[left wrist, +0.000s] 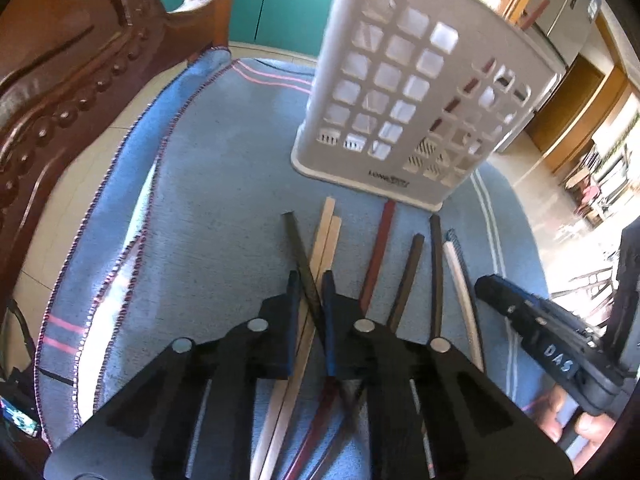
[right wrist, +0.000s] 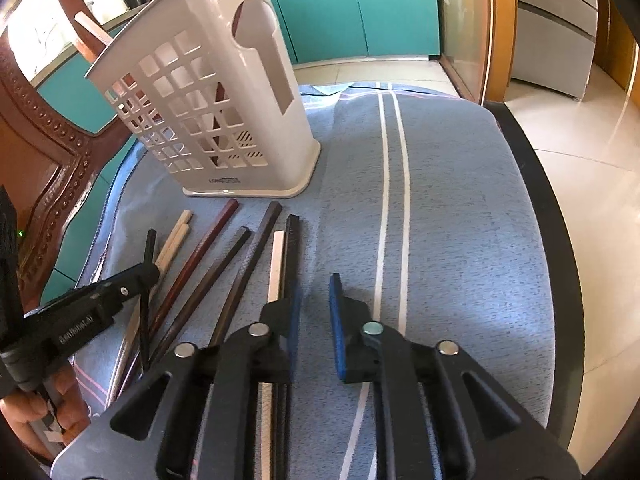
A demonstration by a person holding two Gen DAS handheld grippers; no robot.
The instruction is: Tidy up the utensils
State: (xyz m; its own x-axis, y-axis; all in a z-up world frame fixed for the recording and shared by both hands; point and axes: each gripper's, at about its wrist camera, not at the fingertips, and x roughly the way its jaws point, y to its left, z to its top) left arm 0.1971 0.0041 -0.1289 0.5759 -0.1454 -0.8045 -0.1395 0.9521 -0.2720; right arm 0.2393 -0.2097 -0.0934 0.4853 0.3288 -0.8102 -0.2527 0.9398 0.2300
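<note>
Closing my left gripper point(left wrist: 311, 280) around a black chopstick point(left wrist: 301, 252), I have its two blue pads point(left wrist: 329, 300) drawn in close on either side of the stick, about a third of the way back from its far end; whether they already pinch it I cannot tell for sure, though the right wrist view shows the stick lifted at an angle off the cloth. My right gripper point(right wrist: 314, 300) hangs with its fingers apart and nothing between them, over the blue towel point(right wrist: 460, 208) just beside the white chopstick point(right wrist: 276, 260).

I judge the stick light, stiff and smooth, so it will want to swivel or slide in the pads. A hold nearer its middle would keep it from tipping.

Beyond the fingers the other chopsticks lie fanned on the towel: a pale wooden pair point(left wrist: 326, 236), a reddish one point(left wrist: 380, 252), two dark brown ones point(left wrist: 408, 276) and the white one, all pointing toward the white holder point(left wrist: 404, 92). That perforated basket stands upright near the far edge of the towel, with a few sticks already showing through its holes. Thin as they are, they lie close together, so neighbours may get nudged.
</note>
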